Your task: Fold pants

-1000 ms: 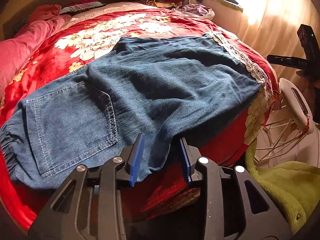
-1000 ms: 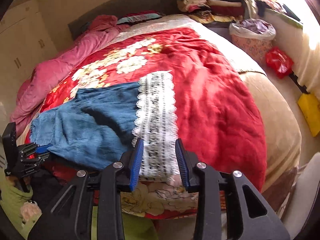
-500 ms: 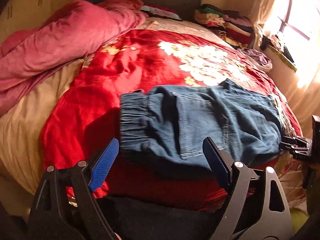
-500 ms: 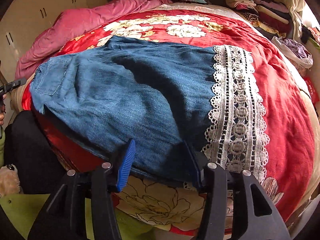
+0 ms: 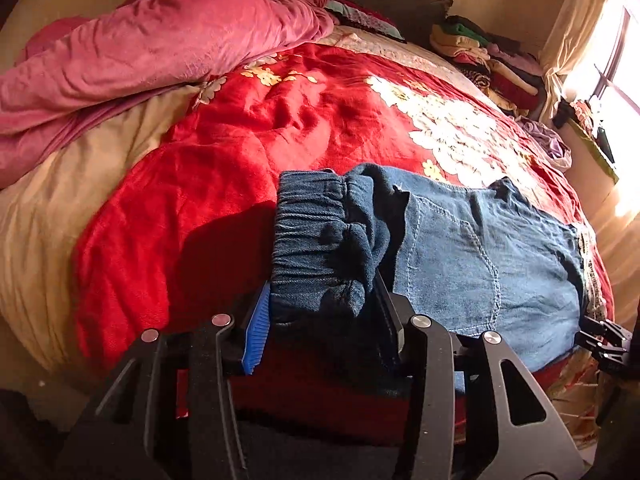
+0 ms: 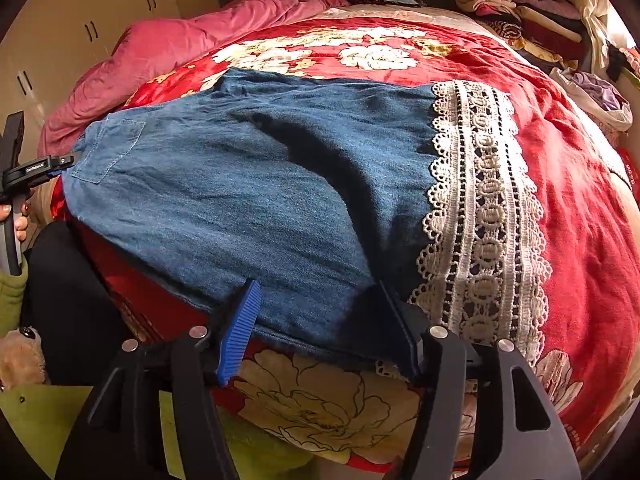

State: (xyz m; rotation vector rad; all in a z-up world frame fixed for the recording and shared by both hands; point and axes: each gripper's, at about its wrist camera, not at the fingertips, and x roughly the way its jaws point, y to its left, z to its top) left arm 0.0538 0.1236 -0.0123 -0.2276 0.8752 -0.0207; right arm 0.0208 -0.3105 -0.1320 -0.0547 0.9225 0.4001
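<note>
Blue denim pants (image 5: 460, 256) lie across the red floral blanket (image 5: 260, 128), back pocket up. My left gripper (image 5: 320, 320) has the elastic waistband (image 5: 316, 236) bunched between its blue pads, which touch it on both sides; its jaws are closing. From the right wrist I see the left gripper (image 6: 36, 168) at the far left of the pants (image 6: 240, 184). My right gripper (image 6: 316, 296) straddles the near edge of the leg beside the white lace hem (image 6: 480, 208). Its jaws are opening, and the cloth lies flat between them, unpinched.
A pink duvet (image 5: 140, 52) is heaped at the head of the bed. Stacked folded clothes (image 5: 480, 52) sit by the window (image 5: 616, 60). Cream cupboards (image 6: 80, 40) stand at the left. Green fabric (image 6: 48, 412) lies below the bed's near edge.
My left gripper left the leg's edge, slid along to the waistband, spread wide and closed around it. My right gripper dropped onto the leg beside the lace and its jaws widened.
</note>
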